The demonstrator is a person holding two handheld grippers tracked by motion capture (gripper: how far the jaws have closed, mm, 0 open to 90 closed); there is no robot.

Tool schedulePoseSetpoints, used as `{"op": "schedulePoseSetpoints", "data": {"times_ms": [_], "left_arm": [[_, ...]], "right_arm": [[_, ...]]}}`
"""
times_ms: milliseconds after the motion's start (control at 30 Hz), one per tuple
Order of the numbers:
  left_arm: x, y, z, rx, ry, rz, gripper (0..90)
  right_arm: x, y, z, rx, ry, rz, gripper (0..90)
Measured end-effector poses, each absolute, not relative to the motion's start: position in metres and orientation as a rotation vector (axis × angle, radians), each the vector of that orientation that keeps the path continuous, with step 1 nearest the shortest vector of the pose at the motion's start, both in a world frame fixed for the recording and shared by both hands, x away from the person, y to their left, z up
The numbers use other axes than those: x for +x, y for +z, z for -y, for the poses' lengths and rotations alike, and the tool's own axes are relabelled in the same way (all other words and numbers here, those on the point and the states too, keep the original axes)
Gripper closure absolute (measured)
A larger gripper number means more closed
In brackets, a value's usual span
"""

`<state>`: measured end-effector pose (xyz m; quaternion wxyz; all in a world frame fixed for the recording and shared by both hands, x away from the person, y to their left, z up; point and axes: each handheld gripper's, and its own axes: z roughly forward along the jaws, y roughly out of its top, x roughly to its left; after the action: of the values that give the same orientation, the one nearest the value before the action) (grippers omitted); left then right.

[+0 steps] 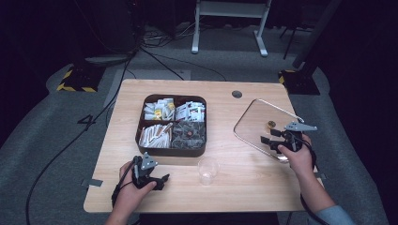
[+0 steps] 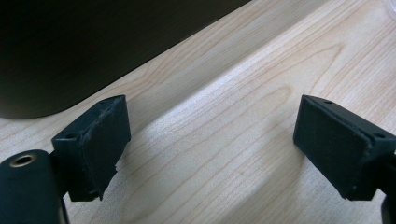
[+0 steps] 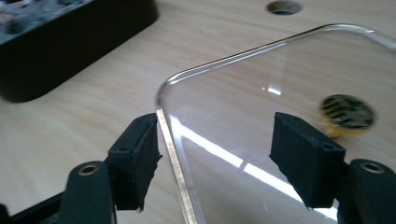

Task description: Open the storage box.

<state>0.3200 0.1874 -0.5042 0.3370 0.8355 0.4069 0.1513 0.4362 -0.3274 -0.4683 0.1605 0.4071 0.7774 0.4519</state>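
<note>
A clear lid (image 1: 263, 124), flat and square with rounded corners and a small gold knob (image 1: 271, 124) at its middle, lies on the right side of the wooden tabletop (image 1: 225, 187), well apart from the dark compartment box (image 1: 172, 124) it seems to belong to. The right hand-held gripper (image 1: 272, 139) sits over the lid's near edge. In the right gripper view its jaws are spread wide, and that edge of the lid (image 3: 175, 154) runs just beside the left jaw, which stands outside the rim while the other jaw stands over the lid, with the knob (image 3: 346, 113) beyond it. Nothing is pinched yet.

The step in hand looks like taking hold of the lid. To do it well, the gripper would likely need to turn so that one jaw slides under the edge and one rests above, or else move forward to close on the knob; the smooth lid will probably slip if caught by a thin sliver of rim, so a deep, square bite is wiser.

The box holds sachets and sticks in four compartments near the centre. A clear plastic cup (image 1: 208, 170) stands in front of it. The left hand-held gripper (image 1: 157, 180) rests low at the near left, jaws spread and empty over bare wood, beside the box wall (image 2: 93, 46).
</note>
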Motion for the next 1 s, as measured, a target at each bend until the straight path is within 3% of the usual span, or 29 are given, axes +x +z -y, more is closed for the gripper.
{"op": "schedulePoseSetpoints", "data": {"times_ms": [300, 1000], "left_arm": [[0.318, -0.501, -0.188, 2.193, 0.418, -1.054, 18.1], [0.319, -0.474, -0.182, 2.078, 0.396, -1.046, 19.7]], "right_arm": [[0.417, -0.485, 0.300, 1.020, 1.284, -2.425, 32.8], [0.403, -0.503, 0.276, 0.872, 1.122, -2.482, 31.1]]}}
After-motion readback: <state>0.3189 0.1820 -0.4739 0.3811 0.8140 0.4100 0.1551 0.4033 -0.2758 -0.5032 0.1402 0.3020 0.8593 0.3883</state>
